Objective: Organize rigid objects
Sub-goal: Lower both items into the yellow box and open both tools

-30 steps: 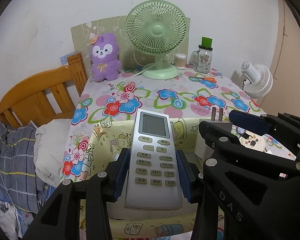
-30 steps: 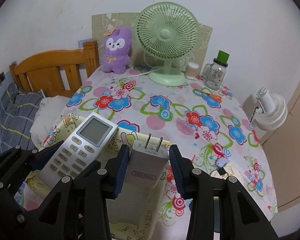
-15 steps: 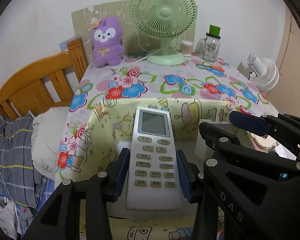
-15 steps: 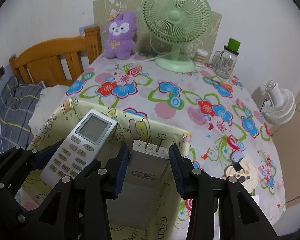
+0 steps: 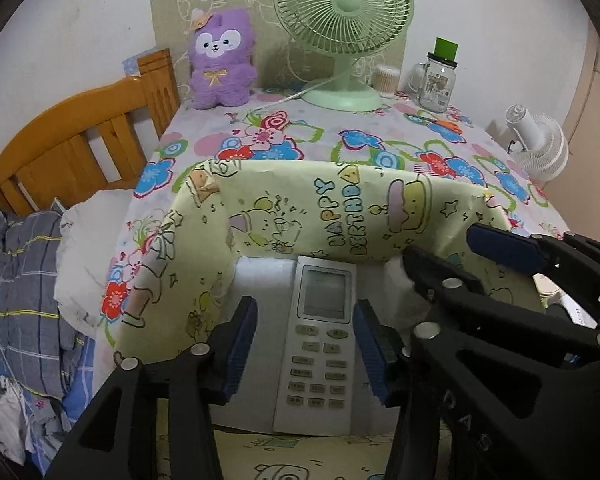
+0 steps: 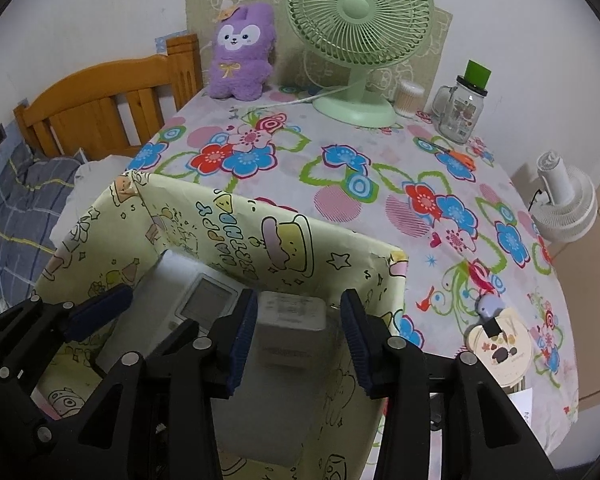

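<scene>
Both grippers have descended into the box (image 5: 352,208), and their jaws have just been opening: the left gripper (image 5: 304,348) stands released around the remote (image 5: 320,344), the right gripper (image 6: 298,340) released around the adapter (image 6: 290,314), pads clear of both. Remote and adapter, previously above the rim, now lie side by side on the box floor. Box walls enclose the grippers; fan (image 6: 360,36), plush (image 6: 240,52), jar (image 6: 462,108) and scissors (image 6: 456,154) stand well apart on the table (image 6: 340,168).
</scene>
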A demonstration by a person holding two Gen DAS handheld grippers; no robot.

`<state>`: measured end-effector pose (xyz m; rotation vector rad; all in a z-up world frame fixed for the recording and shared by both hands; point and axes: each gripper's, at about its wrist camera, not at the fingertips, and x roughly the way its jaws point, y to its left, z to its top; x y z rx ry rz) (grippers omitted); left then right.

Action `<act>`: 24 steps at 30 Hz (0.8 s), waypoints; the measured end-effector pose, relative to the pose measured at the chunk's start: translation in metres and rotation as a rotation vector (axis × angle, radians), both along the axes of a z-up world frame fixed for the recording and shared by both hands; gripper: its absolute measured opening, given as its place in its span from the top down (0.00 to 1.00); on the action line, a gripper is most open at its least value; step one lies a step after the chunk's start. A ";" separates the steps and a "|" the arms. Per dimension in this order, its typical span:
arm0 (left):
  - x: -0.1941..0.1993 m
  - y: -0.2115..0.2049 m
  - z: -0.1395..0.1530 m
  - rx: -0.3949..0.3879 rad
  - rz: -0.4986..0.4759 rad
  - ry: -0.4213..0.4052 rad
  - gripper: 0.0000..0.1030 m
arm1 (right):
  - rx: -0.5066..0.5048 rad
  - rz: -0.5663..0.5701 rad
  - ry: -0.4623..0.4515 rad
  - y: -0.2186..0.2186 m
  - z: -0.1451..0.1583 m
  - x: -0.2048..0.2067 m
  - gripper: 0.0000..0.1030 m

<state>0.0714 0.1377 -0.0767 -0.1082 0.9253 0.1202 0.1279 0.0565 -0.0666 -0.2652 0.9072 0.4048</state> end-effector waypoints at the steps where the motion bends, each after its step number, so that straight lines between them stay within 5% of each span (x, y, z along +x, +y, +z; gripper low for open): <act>1: 0.000 0.000 0.000 -0.009 -0.003 0.000 0.43 | 0.008 0.003 0.003 -0.001 0.000 0.000 0.50; 7: -0.005 -0.005 0.011 -0.023 -0.007 -0.019 0.29 | 0.064 0.022 0.032 -0.005 0.006 0.002 0.42; 9: -0.008 -0.008 0.015 -0.005 -0.002 -0.035 0.23 | 0.075 0.024 0.028 -0.006 0.009 0.000 0.32; 24: -0.025 -0.033 0.040 0.018 -0.037 -0.087 0.21 | 0.086 -0.028 -0.049 -0.034 0.038 -0.021 0.16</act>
